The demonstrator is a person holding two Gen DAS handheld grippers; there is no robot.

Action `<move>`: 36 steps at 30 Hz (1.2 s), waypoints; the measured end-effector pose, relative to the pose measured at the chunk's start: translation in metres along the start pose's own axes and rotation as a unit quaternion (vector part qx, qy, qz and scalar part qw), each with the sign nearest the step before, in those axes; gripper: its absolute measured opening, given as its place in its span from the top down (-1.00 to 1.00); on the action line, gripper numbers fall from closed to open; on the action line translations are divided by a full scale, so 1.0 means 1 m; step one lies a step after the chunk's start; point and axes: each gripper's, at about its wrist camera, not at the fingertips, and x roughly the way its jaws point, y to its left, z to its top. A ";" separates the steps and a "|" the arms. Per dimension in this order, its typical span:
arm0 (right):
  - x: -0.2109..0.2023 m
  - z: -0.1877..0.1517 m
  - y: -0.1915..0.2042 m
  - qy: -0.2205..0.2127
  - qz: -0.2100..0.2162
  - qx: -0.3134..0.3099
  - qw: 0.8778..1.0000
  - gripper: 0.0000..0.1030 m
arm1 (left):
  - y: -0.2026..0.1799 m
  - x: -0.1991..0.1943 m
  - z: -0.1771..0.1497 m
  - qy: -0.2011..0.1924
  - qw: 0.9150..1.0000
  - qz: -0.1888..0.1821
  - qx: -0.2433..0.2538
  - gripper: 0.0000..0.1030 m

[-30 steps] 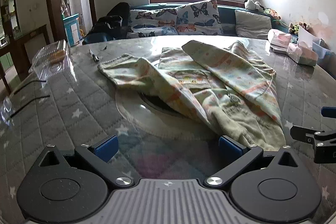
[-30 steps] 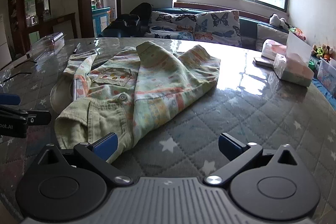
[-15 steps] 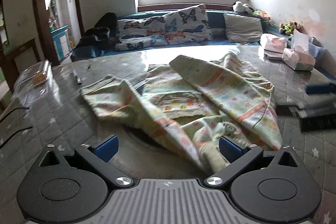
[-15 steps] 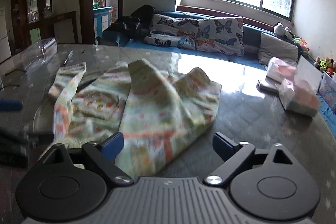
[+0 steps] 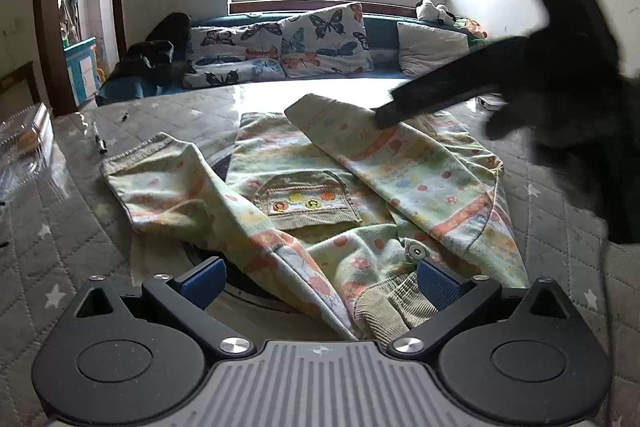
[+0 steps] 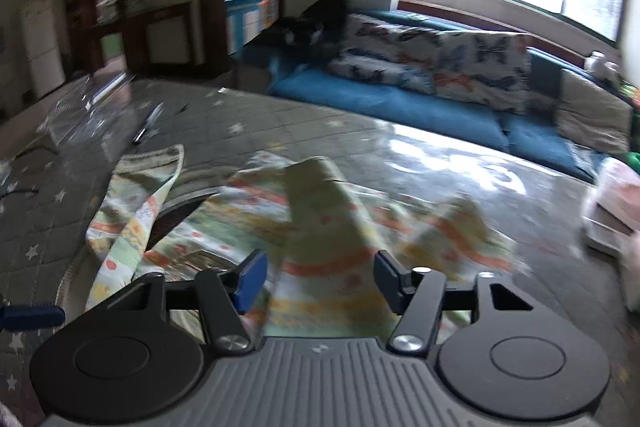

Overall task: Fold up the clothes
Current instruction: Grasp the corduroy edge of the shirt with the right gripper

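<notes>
A small pale-green patterned jacket (image 5: 320, 195) lies rumpled on the glass-topped table, both sleeves crossed over its front with the pocket showing. My left gripper (image 5: 318, 281) is open at its near hem, the ribbed cuff between the fingers. My right gripper (image 6: 318, 277) is open, hovering over the folded right sleeve (image 6: 324, 211); it appears in the left wrist view as a dark blurred shape (image 5: 520, 75) above the sleeve's far end.
A pen (image 5: 100, 143) and a clear plastic box (image 5: 28, 135) lie at the table's left. Tissue packs (image 6: 612, 211) sit at the right. A blue sofa with butterfly cushions (image 5: 304, 43) runs behind the table.
Both grippers moved forward to the jacket. The left one reached the near hem; the right one rose and swung over the right sleeve, its jaws narrower than before.
</notes>
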 end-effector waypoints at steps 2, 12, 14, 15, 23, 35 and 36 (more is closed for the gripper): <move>0.019 0.006 0.008 0.008 0.006 -0.015 1.000 -0.06 | 0.002 0.004 -0.002 0.007 1.000 -0.006 -0.005 -1.00; 0.101 0.036 0.022 0.034 0.009 -0.059 0.998 0.04 | 0.012 0.020 -0.010 0.030 0.999 -0.020 -0.026 -1.00; 0.113 0.035 0.022 0.038 0.004 -0.063 0.997 0.04 | 0.014 0.022 -0.011 0.032 0.999 -0.021 -0.027 -1.00; 0.118 0.035 0.022 0.039 0.002 -0.064 0.997 0.04 | 0.014 0.022 -0.011 0.032 0.999 -0.022 -0.028 -1.00; 0.121 0.031 0.011 0.035 -0.014 -0.042 0.998 0.66 | 0.014 0.022 -0.012 0.032 0.999 -0.024 -0.025 -1.00; 0.102 0.035 0.004 0.009 -0.018 -0.017 1.000 0.98 | 0.013 0.024 -0.011 0.035 0.999 -0.012 -0.023 -1.00; 0.102 0.035 0.004 0.010 -0.016 -0.014 1.000 0.98 | 0.013 0.024 -0.011 0.035 0.999 -0.011 -0.022 -1.00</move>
